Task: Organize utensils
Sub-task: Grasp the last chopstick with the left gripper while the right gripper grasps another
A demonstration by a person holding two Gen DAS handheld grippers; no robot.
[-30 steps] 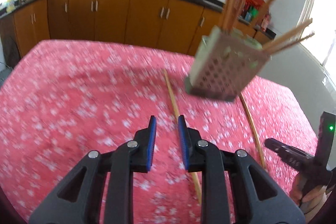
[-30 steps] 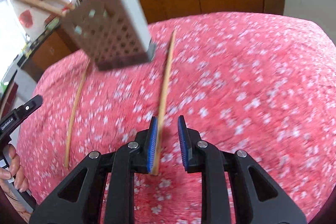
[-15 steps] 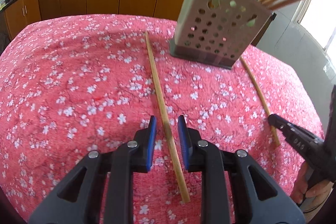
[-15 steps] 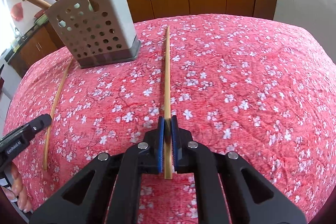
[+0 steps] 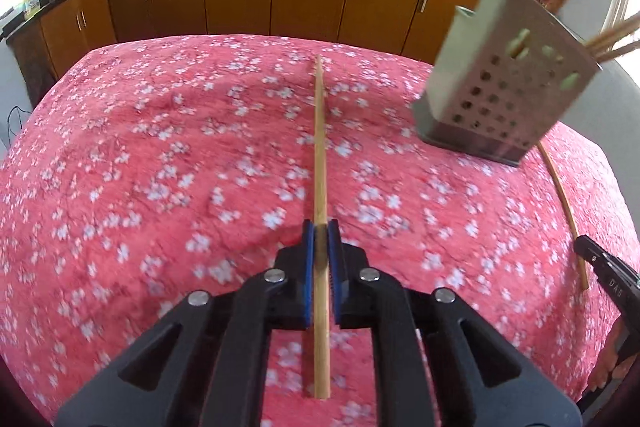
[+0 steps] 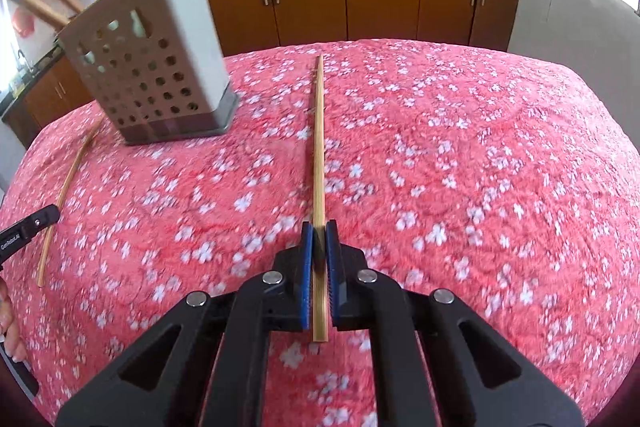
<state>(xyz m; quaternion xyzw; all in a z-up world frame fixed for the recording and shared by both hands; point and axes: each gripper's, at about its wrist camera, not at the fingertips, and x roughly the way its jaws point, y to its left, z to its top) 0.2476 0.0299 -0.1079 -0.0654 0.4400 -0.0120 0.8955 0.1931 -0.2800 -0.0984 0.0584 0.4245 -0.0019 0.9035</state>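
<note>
Both grippers have just closed: our left gripper [image 5: 320, 227] pinches one chopstick [image 5: 319, 147], right gripper [image 6: 319, 227] another [image 6: 319, 147], each on the cloth [image 5: 160, 167] beside the holder [image 5: 496, 95]. End-gripped, they may pivot and slip.

Two loose chopsticks [image 5: 320, 147] [image 5: 560, 195], one holder [image 5: 496, 95]

Surface: we see a table spread with a red cloth [image 5: 160, 155] printed all over with small white blossoms.
Holder: a pale perforated utensil holder [image 6: 152, 75] stands on the cloth, wooden sticks rising out of its top.
First chopstick: we find one wooden chopstick [image 5: 320, 147] lying lengthwise near the middle.
Second chopstick: another chopstick [image 6: 64, 195] lies beyond the holder, near the cloth's edge.
</note>
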